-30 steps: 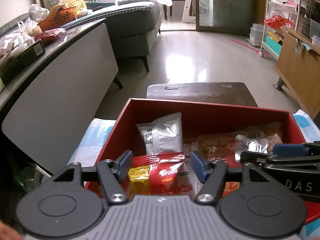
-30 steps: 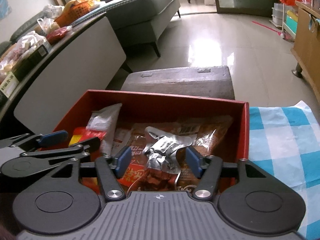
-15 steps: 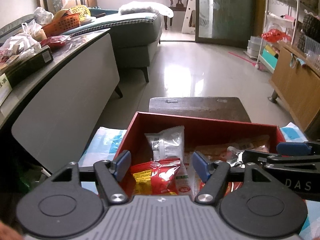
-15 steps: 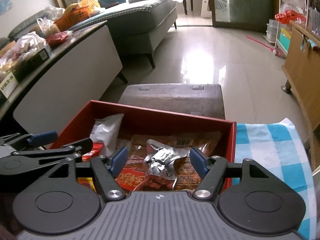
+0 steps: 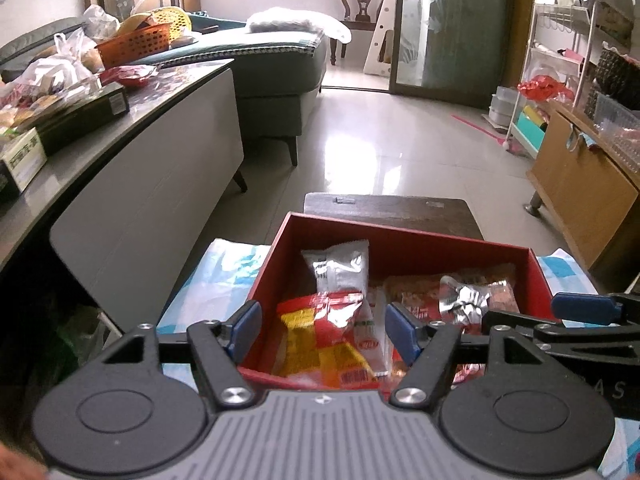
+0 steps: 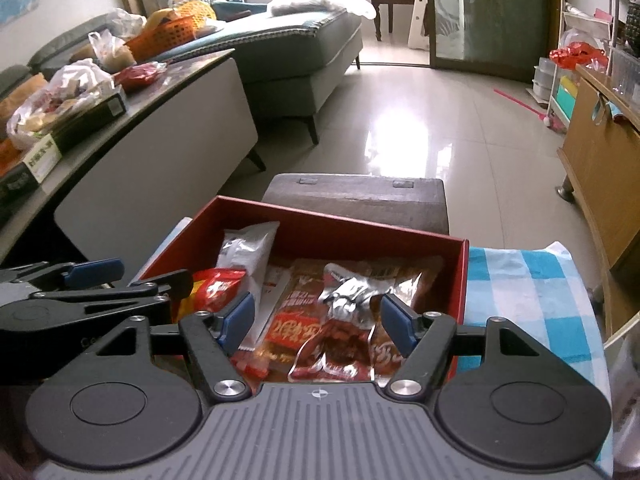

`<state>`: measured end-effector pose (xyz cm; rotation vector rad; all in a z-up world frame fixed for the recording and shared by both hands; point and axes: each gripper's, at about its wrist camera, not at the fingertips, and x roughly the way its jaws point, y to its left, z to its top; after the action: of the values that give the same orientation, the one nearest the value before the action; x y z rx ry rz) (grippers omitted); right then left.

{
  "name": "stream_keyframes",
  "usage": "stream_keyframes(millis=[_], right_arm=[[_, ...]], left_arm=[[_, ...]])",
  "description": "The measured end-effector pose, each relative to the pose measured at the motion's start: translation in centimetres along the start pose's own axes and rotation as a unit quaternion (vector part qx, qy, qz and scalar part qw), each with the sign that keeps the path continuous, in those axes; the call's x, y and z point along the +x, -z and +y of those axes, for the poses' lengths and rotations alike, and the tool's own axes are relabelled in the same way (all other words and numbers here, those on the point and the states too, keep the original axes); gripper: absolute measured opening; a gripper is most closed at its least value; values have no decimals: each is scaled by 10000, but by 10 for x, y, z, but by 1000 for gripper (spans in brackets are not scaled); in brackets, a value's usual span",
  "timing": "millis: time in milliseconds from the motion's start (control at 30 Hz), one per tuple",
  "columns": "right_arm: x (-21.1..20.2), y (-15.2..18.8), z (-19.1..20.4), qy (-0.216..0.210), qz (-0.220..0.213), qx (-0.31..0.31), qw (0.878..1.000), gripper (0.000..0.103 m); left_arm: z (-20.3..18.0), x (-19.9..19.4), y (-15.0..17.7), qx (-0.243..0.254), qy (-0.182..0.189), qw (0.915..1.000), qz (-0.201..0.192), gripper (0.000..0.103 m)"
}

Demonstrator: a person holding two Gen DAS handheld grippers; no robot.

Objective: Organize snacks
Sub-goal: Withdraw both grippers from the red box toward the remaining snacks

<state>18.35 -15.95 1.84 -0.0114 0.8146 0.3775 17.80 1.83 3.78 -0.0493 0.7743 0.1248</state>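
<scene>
- Snacks lie loose in an open red box, which sits on a blue-and-white checked cloth over the table; a dark wooden stool stands just beyond the box at 12 o'clock.
- Left gripper hangs above the box's near left part, tilted downward. Its jaws stand partly open and grip nothing. A red-and-yellow packet lies in the box below the gap between them, not touched by the pads.
- Right gripper hangs beside it, over the box's near right part. Its jaws have just been opening and now stand partly open, also gripping nothing. A crumpled silver-topped pouch rests on flat orange-brown packets beneath them.
- A white and silver sachet leans against the box's far wall at about 11 o'clock in the left view.
- Both packets lying free under open jaws suggests they have been set down in the box, which serves as the collecting place.
- At 9 o'clock a long grey counter carries plastic bags, boxes and an orange basket, possibly more items to sort; that is a judgement only.
</scene>
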Motion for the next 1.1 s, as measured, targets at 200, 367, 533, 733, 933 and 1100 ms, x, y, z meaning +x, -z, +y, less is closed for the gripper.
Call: stream_keyframes(millis=[200, 367, 533, 733, 933, 1100], right_arm=[[-11, 15, 10, -72, 78, -8, 9999, 76], [-17, 24, 15, -98, 118, 0, 9999, 76], [-25, 34, 20, -122, 158, 2, 9998, 76], [-34, 48, 24, -134, 227, 45, 9996, 76], [-42, 64, 32, -175, 304, 18, 9994, 76], [-48, 78, 41, -197, 378, -27, 9991, 76]], left_arm=[[8, -13, 14, 33, 2, 10000, 60, 63], [11, -23, 25, 34, 16, 9999, 103, 63], [13, -33, 35, 52, 18, 9999, 124, 62], [17, -44, 49, 26, 7, 9998, 190, 62], [23, -57, 68, 7, -40, 9996, 284, 62], [28, -66, 81, 17, -67, 9994, 346, 62]])
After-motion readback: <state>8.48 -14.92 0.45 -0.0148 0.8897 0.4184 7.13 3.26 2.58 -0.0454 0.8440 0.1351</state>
